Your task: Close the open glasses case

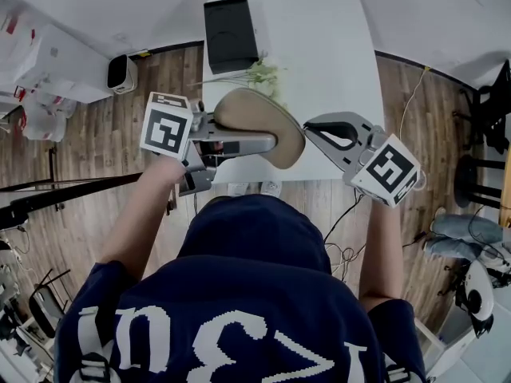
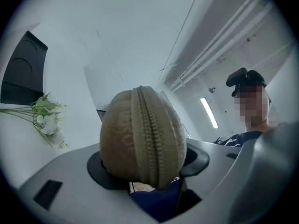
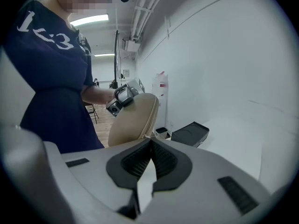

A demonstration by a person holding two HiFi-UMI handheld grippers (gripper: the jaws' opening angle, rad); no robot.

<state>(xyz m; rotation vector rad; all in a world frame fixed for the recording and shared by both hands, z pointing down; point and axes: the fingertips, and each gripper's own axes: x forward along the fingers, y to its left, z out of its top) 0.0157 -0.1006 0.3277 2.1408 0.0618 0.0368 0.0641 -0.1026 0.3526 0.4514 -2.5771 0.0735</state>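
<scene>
Between the left gripper's jaws: one tan glasses case (image 2: 140,134), its rounded end toward that gripper's camera and one zip (image 2: 148,125) running down the middle of it.
Left gripper (image 1: 270,142): one, closed on the glasses case. A dark pad presses each side, and the jaws lie along the underside of the case, which sticks out past the fingertips.
Case halves: two, lying together along the zip in the left gripper view. Whether the zip is drawn all the way round cannot be told.
Right gripper (image 3: 150,141): one, jaws fully together with nothing visibly between the ribbed pads. The tips sit at the near end of the glasses case, right at its seam. Whether they pinch a zip tab cannot be told.
Case relative to the right gripper: straight ahead of the tips and standing up beyond them, with the left gripper clamped on its far side.
Marker cubes: two, one on the back of each gripper (image 1: 166,124) (image 1: 387,168).
Counter (image 1: 319,46): one, white, beyond and below both grippers. The case is held in the air above its near edge.
Black box (image 1: 230,34): one, on the counter well past the left gripper's tips.
Flower sprig (image 1: 259,74): one, lying between the black box and the held case.
Person (image 1: 239,294): one, in a dark blue top, one hand behind each gripper.
Floor (image 1: 88,206): wood boards, below and to both sides of the grippers.
</scene>
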